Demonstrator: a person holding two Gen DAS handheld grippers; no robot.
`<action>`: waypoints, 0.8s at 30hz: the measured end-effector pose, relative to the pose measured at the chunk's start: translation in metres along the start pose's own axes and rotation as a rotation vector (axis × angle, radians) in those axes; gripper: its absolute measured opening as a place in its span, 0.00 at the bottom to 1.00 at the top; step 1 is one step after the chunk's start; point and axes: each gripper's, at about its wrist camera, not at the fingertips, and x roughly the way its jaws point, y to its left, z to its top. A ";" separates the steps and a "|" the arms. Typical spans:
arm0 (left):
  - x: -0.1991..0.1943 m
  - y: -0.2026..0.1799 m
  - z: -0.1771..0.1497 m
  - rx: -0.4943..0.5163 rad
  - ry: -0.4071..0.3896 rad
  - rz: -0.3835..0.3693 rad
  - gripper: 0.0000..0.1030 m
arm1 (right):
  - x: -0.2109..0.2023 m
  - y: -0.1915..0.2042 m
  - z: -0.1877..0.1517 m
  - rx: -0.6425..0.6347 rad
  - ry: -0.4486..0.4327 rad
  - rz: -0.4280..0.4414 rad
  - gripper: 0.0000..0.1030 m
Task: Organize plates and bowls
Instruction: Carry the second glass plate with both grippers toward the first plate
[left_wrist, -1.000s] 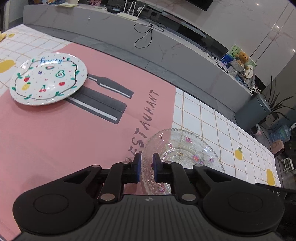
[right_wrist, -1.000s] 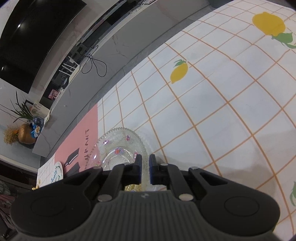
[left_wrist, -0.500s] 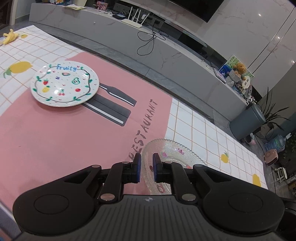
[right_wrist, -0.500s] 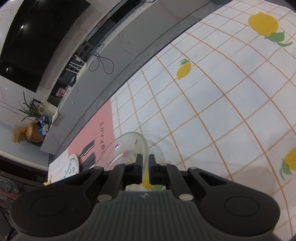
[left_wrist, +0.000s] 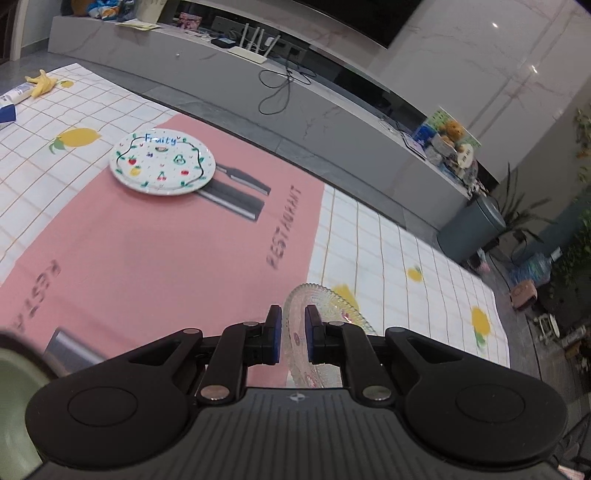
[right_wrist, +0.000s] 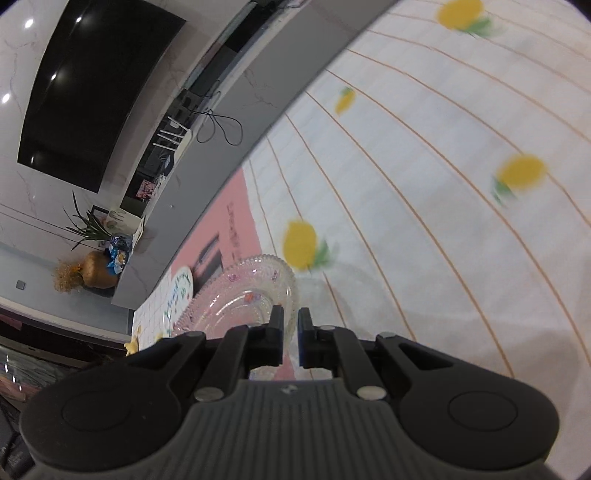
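Living room, low grey TV bench (left_wrist: 332, 99) behind; lemon-check cloth (left_wrist: 399, 258) with a pink mat (left_wrist: 147, 258) laid on it.

Left wrist view: left gripper (left_wrist: 293, 339) pinches the near rim of a glass plate (left_wrist: 325, 306), which tilts up off the cloth, apparently lifted. One painted plate (left_wrist: 162, 166) sits flat on the mat, well apart. Green bowl edge (left_wrist: 14, 384) at far left (blurred, one only).

Right wrist view: right gripper (right_wrist: 290, 332) pinches the same glass plate (right_wrist: 251, 291) at the opposite rim. Painted plate (right_wrist: 181, 291) beyond it.

Count: two plates, one bowl, two grippers.

Handling, judged: pressed glass is stiff, fairly heavy, slick and chip-prone; the beaded rim is the only hold, best gripped on both sides and kept level.
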 end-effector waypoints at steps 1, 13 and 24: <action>-0.005 0.001 -0.006 0.008 0.004 -0.003 0.13 | -0.004 -0.003 -0.006 0.003 0.000 -0.004 0.05; -0.037 0.028 -0.056 0.013 0.075 -0.030 0.13 | -0.047 -0.015 -0.059 -0.070 0.005 -0.082 0.05; -0.041 0.039 -0.083 0.085 0.099 -0.049 0.13 | -0.050 -0.011 -0.082 -0.184 -0.019 -0.175 0.06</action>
